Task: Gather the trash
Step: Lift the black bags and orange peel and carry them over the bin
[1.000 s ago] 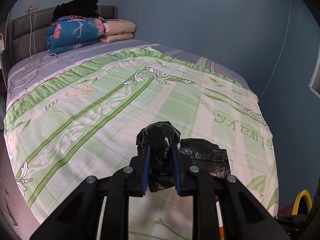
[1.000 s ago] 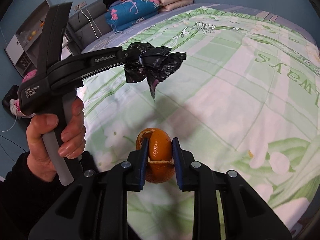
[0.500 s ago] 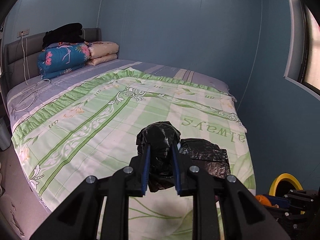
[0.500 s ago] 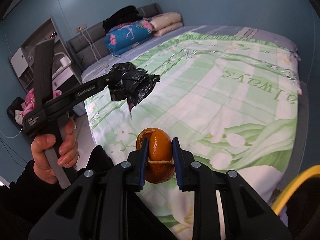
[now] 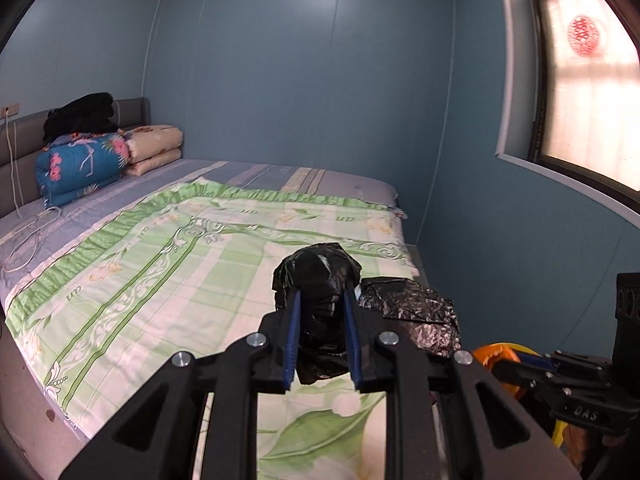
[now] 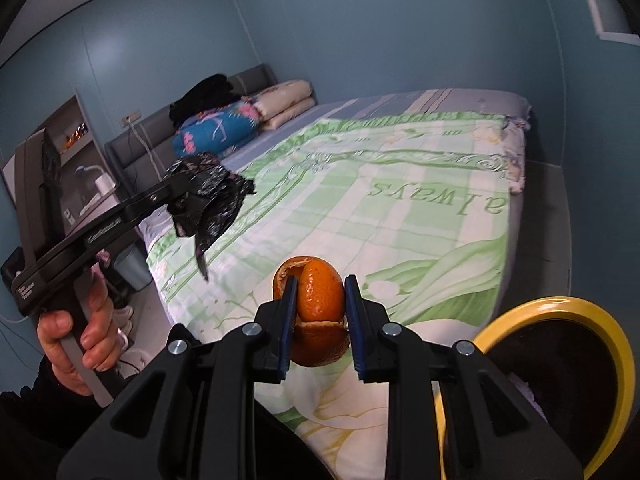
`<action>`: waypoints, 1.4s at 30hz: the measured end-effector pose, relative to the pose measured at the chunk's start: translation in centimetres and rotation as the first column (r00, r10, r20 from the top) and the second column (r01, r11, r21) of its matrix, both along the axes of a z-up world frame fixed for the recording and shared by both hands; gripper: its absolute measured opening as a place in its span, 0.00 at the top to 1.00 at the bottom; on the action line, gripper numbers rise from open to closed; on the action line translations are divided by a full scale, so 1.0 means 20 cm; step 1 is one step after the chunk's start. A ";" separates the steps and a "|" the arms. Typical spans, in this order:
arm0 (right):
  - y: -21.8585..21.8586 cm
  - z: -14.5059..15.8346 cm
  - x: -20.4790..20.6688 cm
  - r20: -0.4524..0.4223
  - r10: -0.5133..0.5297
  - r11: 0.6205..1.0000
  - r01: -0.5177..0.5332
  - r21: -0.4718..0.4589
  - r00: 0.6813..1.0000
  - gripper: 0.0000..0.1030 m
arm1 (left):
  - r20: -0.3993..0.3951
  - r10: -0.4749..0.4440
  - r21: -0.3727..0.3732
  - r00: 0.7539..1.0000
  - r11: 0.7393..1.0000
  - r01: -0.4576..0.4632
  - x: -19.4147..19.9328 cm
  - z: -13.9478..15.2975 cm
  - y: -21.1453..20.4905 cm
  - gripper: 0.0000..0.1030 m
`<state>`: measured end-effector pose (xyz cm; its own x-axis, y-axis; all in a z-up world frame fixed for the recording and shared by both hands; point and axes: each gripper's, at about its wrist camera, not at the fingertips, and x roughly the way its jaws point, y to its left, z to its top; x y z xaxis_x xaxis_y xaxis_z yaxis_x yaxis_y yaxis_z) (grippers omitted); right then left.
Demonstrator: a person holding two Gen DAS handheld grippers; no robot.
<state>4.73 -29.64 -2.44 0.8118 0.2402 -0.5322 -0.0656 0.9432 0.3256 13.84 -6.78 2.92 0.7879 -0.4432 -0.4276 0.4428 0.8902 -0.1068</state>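
My left gripper [image 5: 320, 312] is shut on a crumpled black plastic bag [image 5: 318, 276], held in the air above the foot of the bed; the bag's loose flap [image 5: 412, 312] hangs out to the right. The right wrist view shows that same gripper [image 6: 176, 182] with the black bag [image 6: 208, 200] at the left, gripped by a hand [image 6: 80, 332]. My right gripper [image 6: 320, 300] is shut on an orange peel [image 6: 320, 300]. A yellow-rimmed bin [image 6: 560, 308] with a dark inside stands at the lower right, below and right of the peel.
A bed with a green-and-white quilt [image 5: 180, 280] fills the middle. Folded bedding and dark clothes [image 5: 84, 152] are stacked at the headboard. Blue walls and a window [image 5: 584, 80] close the right side. A shelf unit [image 6: 76, 140] and a small pale bin [image 6: 132, 268] stand left of the bed.
Both grippers have lifted and drawn back from the bed, each keeping its load. The whole bed and walls now show, and the yellow-rimmed bin has come into the right wrist view.
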 end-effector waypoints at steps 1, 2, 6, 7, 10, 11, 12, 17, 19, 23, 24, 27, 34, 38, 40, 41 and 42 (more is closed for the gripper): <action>-0.02 0.01 -0.02 0.008 -0.011 1.000 0.011 0.001 1.000 0.78 | 0.004 -0.009 -0.001 1.000 1.000 0.009 -0.02 0.01 -0.01 0.82; -0.05 0.02 -0.06 0.022 -0.033 0.999 0.033 0.005 0.999 0.78 | 0.010 -0.021 -0.001 1.000 1.000 0.021 -0.04 0.02 -0.03 0.82; -0.16 0.05 -0.15 0.056 -0.101 0.995 0.101 0.007 0.993 0.78 | 0.031 -0.071 0.011 0.997 0.997 0.071 -0.12 0.06 -0.13 0.82; -0.19 0.06 -0.18 0.062 -0.125 0.992 0.124 0.013 0.990 0.78 | 0.032 -0.082 0.015 0.996 0.997 0.082 -0.13 0.06 -0.15 0.82; -0.28 0.06 -0.24 0.064 -0.176 0.984 0.175 0.021 0.982 0.78 | 0.030 -0.113 0.032 0.993 0.993 0.112 -0.16 0.07 -0.24 0.82; -0.30 0.07 -0.25 0.063 -0.188 0.982 0.187 0.022 0.980 0.78 | 0.026 -0.123 0.035 0.992 0.992 0.123 -0.16 0.07 -0.26 0.82; -0.33 0.07 -0.27 0.062 -0.200 0.980 0.198 0.025 0.978 0.78 | 0.023 -0.136 0.039 0.990 0.990 0.135 -0.17 0.07 -0.30 0.82; -0.46 0.05 -0.34 0.059 -0.269 0.962 0.266 0.056 0.961 0.78 | 0.013 -0.179 0.055 0.984 0.982 0.178 -0.20 0.06 -0.43 0.82; -0.51 0.03 -0.35 0.055 -0.287 0.957 0.283 0.069 0.956 0.78 | 0.005 -0.201 0.062 0.980 0.978 0.200 -0.21 0.05 -0.49 0.82; -0.58 0.00 -0.38 0.043 -0.325 0.944 0.320 0.081 0.945 0.78 | -0.007 -0.237 0.073 0.971 0.969 0.237 -0.23 0.02 -0.59 0.82; -0.59 0.00 -0.39 0.041 -0.333 0.941 0.329 0.084 0.942 0.78 | -0.012 -0.245 0.071 0.969 0.967 0.245 -0.23 0.02 -0.61 0.82; -0.64 -0.02 -0.42 0.030 -0.366 0.928 0.363 0.089 0.930 0.78 | -0.029 -0.266 0.064 0.964 0.962 0.267 -0.24 -0.02 -0.69 0.82; -0.74 -0.06 -0.47 0.005 -0.437 0.896 0.435 0.088 0.899 0.78 | -0.087 -0.308 0.065 0.947 0.947 0.314 -0.25 -0.11 -0.82 0.82; -0.79 -0.10 -0.47 -0.023 -0.451 0.888 0.451 0.096 0.892 0.78 | -0.115 -0.325 0.093 0.939 0.937 0.336 -0.23 -0.20 -0.89 0.82; -0.80 -0.12 -0.46 -0.038 -0.457 0.884 0.458 0.095 0.889 0.78 | -0.143 -0.334 0.100 0.932 0.932 0.349 -0.22 -0.25 -0.93 0.82; -0.81 -0.13 -0.46 -0.048 -0.462 0.881 0.464 0.092 0.886 0.78 | -0.161 -0.341 0.104 0.926 0.927 0.360 -0.21 -0.28 -0.95 0.82; -0.82 -0.15 -0.45 -0.062 -0.463 0.879 0.467 0.091 0.884 0.77 | -0.182 -0.349 0.108 0.919 0.922 0.372 -0.20 -0.32 -0.96 0.81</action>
